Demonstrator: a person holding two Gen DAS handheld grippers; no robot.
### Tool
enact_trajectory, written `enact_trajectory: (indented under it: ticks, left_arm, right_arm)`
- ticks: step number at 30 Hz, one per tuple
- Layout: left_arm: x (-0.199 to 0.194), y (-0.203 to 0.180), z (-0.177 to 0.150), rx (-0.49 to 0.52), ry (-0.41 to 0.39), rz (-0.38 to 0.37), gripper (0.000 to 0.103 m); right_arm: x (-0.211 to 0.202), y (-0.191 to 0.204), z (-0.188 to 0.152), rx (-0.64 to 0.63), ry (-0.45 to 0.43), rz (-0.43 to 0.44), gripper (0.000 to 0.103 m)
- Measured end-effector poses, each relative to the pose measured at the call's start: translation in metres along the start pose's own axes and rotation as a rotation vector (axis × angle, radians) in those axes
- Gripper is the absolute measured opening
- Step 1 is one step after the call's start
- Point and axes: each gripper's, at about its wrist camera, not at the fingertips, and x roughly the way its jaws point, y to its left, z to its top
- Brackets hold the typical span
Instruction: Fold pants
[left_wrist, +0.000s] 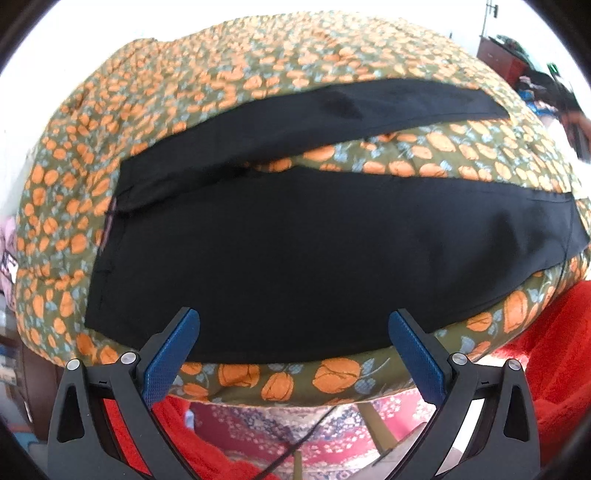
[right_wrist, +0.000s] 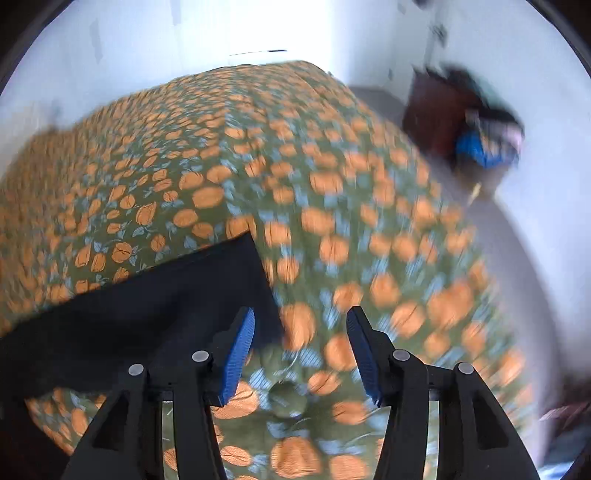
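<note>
the black pants (left_wrist: 314, 258) lie spread flat on the flowered bedspread (left_wrist: 332, 376), legs apart in a v; the cloth looks soft, light and limp, so a hem or waistband corner seems the best hold; the left gripper (left_wrist: 293, 332) hovers wide open over the near edge (touching nothing); the right gripper (right_wrist: 301, 343), jaws apart and empty, hangs just beside a leg end.
</note>
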Motion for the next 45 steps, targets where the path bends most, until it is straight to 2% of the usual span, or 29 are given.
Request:
enact_trajectory:
  ticks: [1,3,6,8,13,14,15,17,18,19,20,21,22,23,25,27,28,30,33,34,37,38,40,41,42,44,45]
  left_arm:
    - [0.006,0.000,0.000,-0.006,0.021,-0.005,0.102]
    - [0.015,-0.002,0.000,-0.005,0.049,-0.011,0.102]
    - [0.019,-0.009,0.001,0.022,0.061,-0.006,0.102]
    - [0.020,-0.014,0.002,0.040,0.060,0.002,0.102]
    - [0.026,-0.013,0.003,0.044,0.087,0.019,0.102]
    - [0.028,-0.012,0.003,0.043,0.093,0.021,0.102]
    - [0.030,-0.010,0.003,0.041,0.102,0.023,0.102]
    - [0.037,-0.006,0.005,0.035,0.118,0.012,0.102]
    - [0.040,-0.001,0.010,0.029,0.124,-0.003,0.102]
    - [0.043,0.007,0.017,0.015,0.120,-0.015,0.102]
    - [0.046,0.017,0.027,-0.012,0.105,-0.017,0.102]
    - [0.050,0.031,0.042,-0.044,0.078,-0.015,0.102]
    - [0.054,0.041,0.054,-0.067,0.052,-0.012,0.102]
    - [0.061,0.053,0.070,-0.092,0.019,-0.005,0.102]
    - [0.093,0.081,0.107,-0.141,-0.034,0.064,0.102]
    - [0.136,0.112,0.139,-0.214,-0.071,0.209,0.102]
    - [0.156,0.125,0.148,-0.243,-0.066,0.259,0.102]
    - [0.193,0.151,0.153,-0.303,-0.008,0.312,0.103]
    - [0.208,0.177,0.144,-0.423,-0.009,0.236,0.103]
    - [0.204,0.178,0.142,-0.419,-0.010,0.242,0.103]
    - [0.187,0.174,0.134,-0.357,-0.019,0.239,0.102]
    - [0.179,0.173,0.129,-0.344,-0.029,0.232,0.102]
    - [0.161,0.172,0.115,-0.332,-0.052,0.208,0.102]
    - [0.151,0.171,0.108,-0.334,-0.059,0.197,0.102]
    - [0.143,0.169,0.101,-0.335,-0.060,0.186,0.102]
    - [0.129,0.164,0.085,-0.332,-0.064,0.154,0.102]
    - [0.123,0.157,0.073,-0.327,-0.066,0.129,0.102]
  right_arm:
    - [0.007,-0.006,-0.010,0.038,0.020,0.026,0.052]
    - [0.032,-0.026,-0.032,0.158,0.070,0.136,0.052]
    - [0.061,-0.042,-0.054,0.377,0.069,0.333,0.052]
    - [0.078,-0.042,-0.053,0.449,0.057,0.395,0.052]
    - [0.119,-0.020,-0.035,0.549,0.056,0.438,0.050]
    - [0.121,-0.010,-0.025,0.527,0.060,0.427,0.030]
    - [0.119,0.004,-0.012,0.420,0.070,0.316,0.021]
    - [0.117,0.018,0.002,0.247,0.083,0.119,0.019]
    - [0.117,0.021,0.005,0.202,0.091,0.058,0.023]
    - [0.115,0.027,0.008,0.156,0.087,-0.004,0.036]
    - [0.109,0.035,0.009,0.105,0.070,-0.101,0.056]
    - [0.102,0.044,0.008,0.067,0.043,-0.174,0.064]
    - [0.088,0.056,0.005,0.033,-0.004,-0.205,0.071]
    - [0.080,0.063,0.003,0.018,-0.027,-0.193,0.072]
    - [0.060,0.093,-0.008,-0.022,-0.051,-0.090,0.074]
    - [0.051,0.130,-0.024,-0.050,-0.015,0.051,0.074]
    - [0.047,0.162,-0.036,-0.068,0.029,0.164,0.075]
    - [0.044,0.207,-0.054,-0.100,0.104,0.307,0.076]
    - [0.047,0.303,-0.093,-0.190,0.236,0.525,0.076]
    - [0.050,0.348,-0.110,-0.243,0.291,0.605,0.076]
    - [0.062,0.426,-0.144,-0.346,0.376,0.718,0.077]
    - [0.072,0.451,-0.154,-0.387,0.406,0.720,0.078]
    - [0.094,0.473,-0.160,-0.448,0.406,0.616,0.077]
    - [0.100,0.474,-0.157,-0.456,0.366,0.523,0.072]
    - [0.100,0.475,-0.152,-0.458,0.338,0.475,0.070]
    - [0.079,0.468,-0.146,-0.487,0.240,0.303,0.072]
    - [0.069,0.464,-0.143,-0.494,0.214,0.283,0.072]
